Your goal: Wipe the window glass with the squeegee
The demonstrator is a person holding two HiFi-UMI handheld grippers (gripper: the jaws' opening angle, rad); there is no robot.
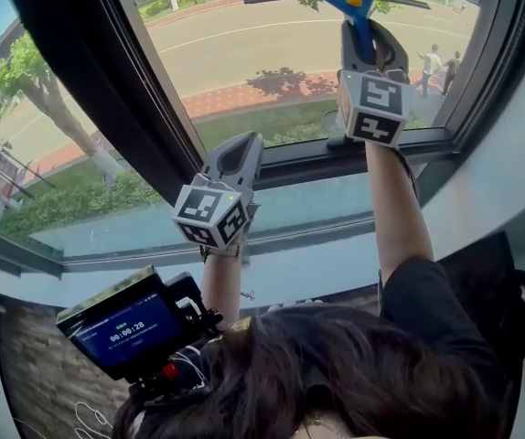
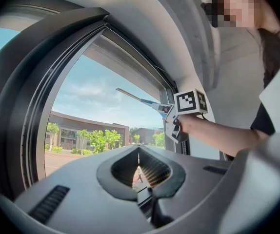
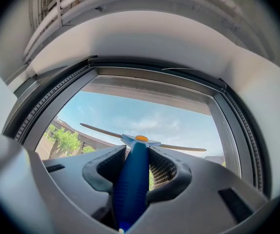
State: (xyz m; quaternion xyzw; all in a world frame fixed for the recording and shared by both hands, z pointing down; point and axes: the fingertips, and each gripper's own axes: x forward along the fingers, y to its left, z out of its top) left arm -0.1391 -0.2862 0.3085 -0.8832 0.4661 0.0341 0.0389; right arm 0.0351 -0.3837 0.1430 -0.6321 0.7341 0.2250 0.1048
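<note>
two grippers: left gripper [image 1: 242,143], right gripper [image 1: 369,31]; one squeegee [image 1: 352,4]; one screen [image 1: 125,329].

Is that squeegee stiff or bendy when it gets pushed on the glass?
The squeegee probably feels light: its blade looks thin. Its handle is likely stiff, running straight through the right tool. The blade edge may flex slightly.

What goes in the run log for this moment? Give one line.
right gripper: shut on squeegee handle | blade: high at window glass | left gripper: shut, empty, lower
</note>
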